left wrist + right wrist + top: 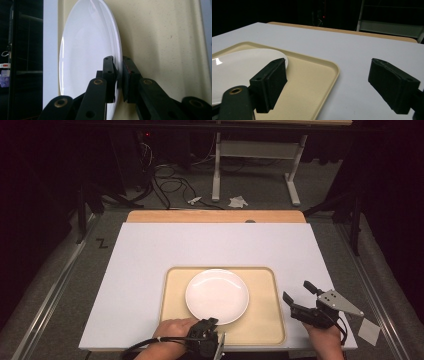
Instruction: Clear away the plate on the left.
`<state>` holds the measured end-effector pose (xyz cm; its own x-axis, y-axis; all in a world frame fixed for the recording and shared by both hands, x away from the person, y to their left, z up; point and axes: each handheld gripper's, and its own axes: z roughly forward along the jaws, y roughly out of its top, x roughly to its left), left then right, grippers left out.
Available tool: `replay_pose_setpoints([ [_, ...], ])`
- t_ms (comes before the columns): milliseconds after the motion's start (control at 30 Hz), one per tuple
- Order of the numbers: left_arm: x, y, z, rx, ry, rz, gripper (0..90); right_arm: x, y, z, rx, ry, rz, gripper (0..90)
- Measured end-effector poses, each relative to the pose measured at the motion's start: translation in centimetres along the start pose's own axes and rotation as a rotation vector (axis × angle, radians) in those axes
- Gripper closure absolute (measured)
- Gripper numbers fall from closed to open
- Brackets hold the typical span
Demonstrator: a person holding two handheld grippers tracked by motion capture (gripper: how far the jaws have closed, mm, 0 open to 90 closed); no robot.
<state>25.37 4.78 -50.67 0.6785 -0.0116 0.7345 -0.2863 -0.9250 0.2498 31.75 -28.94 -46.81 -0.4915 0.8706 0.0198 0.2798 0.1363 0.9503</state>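
Note:
A round white plate [217,295] lies on a beige tray [260,325] at the near middle of the white table. At the plate's near rim sits my left gripper [207,322], tipped on its side. In the left gripper view the gripper [117,60] has one jaw on the plate's [85,50] upper face and the other under the rim, against the tray [155,37], and the pads pinch the rim. My right gripper [298,291] hovers just right of the tray, open and holding nothing. In the right gripper view its jaws [327,82] stand wide apart over the tray's corner [332,67].
The white tabletop [150,255] spreads left of and behind the tray, with a wooden strip [215,216] along the far edge. A small grey square [370,331] lies just off the table's right front corner. Cables [170,185] and a desk frame [255,150] stand on the floor beyond.

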Motion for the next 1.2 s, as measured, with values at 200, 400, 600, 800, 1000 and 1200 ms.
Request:
replay_pose_setpoints([
  [200,-0.04,0.05,0.05,-0.009,-0.014,-0.005,78.2,-0.02,0.00,-0.01,0.000,0.000,-0.001,16.2],
  [400,-0.05,0.02,0.17,0.003,-0.028,-0.010,69.9,-0.05,-0.01,0.01,0.000,0.003,-0.003,16.2],
  [600,0.09,-0.07,0.10,0.003,-0.035,-0.026,60.6,-0.06,0.00,-0.01,0.000,0.000,-0.005,16.2],
  [800,0.23,-0.13,0.04,-0.008,-0.046,-0.045,56.0,0.00,0.02,-0.02,0.001,0.000,0.000,16.2],
  [1000,0.50,-0.08,0.03,-0.022,-0.059,-0.073,52.3,-0.04,-0.02,0.03,0.000,0.003,-0.003,16.2],
  [1200,0.58,-0.03,0.08,-0.024,-0.068,-0.085,47.9,-0.01,-0.04,0.05,0.003,0.002,0.000,16.2],
])
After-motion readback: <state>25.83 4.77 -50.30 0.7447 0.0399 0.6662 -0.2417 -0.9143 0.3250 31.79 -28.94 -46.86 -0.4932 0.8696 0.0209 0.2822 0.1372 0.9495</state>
